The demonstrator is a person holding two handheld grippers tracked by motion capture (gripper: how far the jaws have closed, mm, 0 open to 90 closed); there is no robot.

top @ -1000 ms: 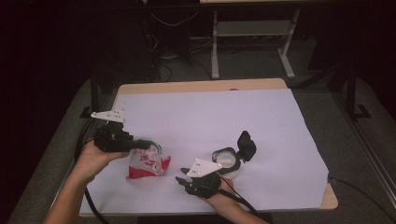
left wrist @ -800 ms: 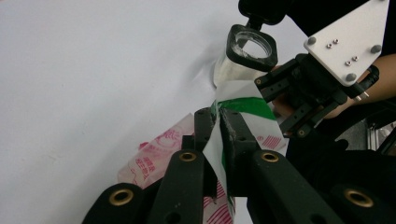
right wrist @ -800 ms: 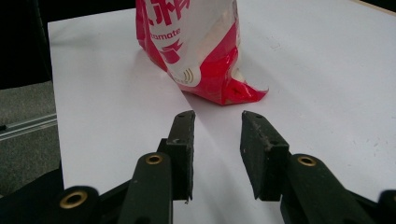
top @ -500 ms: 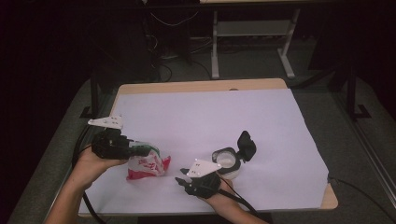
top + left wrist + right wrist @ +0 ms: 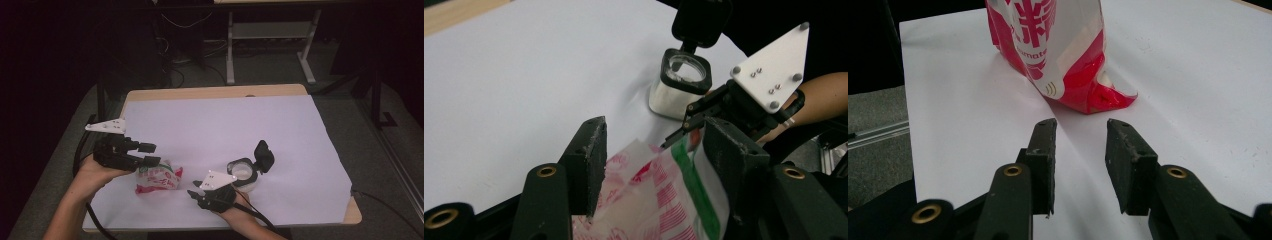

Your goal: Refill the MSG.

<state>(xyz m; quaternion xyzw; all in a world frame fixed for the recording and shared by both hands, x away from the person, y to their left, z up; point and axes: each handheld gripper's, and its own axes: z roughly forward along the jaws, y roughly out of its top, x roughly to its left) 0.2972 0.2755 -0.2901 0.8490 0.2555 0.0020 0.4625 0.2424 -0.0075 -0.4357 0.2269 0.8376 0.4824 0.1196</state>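
Step in hand, as I judge it: letting go of the red-and-white packet [image 5: 159,176] after setting it down. It lies low and left of centre in the high view, on the white sheet [image 5: 220,130] that covers the worktop [image 5: 210,92].

Left gripper [image 5: 150,154]: its fingers [image 5: 589,165] have just been opening. In the left gripper view the packet's top [image 5: 664,195] sits between them; the right-hand finger stands against the green-striped edge, the left-hand one has a gap to the film. Reads as released, packet resting on the sheet.

Right gripper [image 5: 194,194]: low centre in the high view, fingers [image 5: 1043,160] parted and empty, pointing at the packet [image 5: 1058,50] from near by, not touching. Just beyond the right hand stands the small white container [image 5: 244,176] with its black flip lid [image 5: 264,156] up; white contents visible inside [image 5: 686,70].

Next move, judgement: back the left gripper clear without dragging the film. If the packet is to be poured into the container, regrip needs one corner pinched firmly; thin film will crumple and slip.
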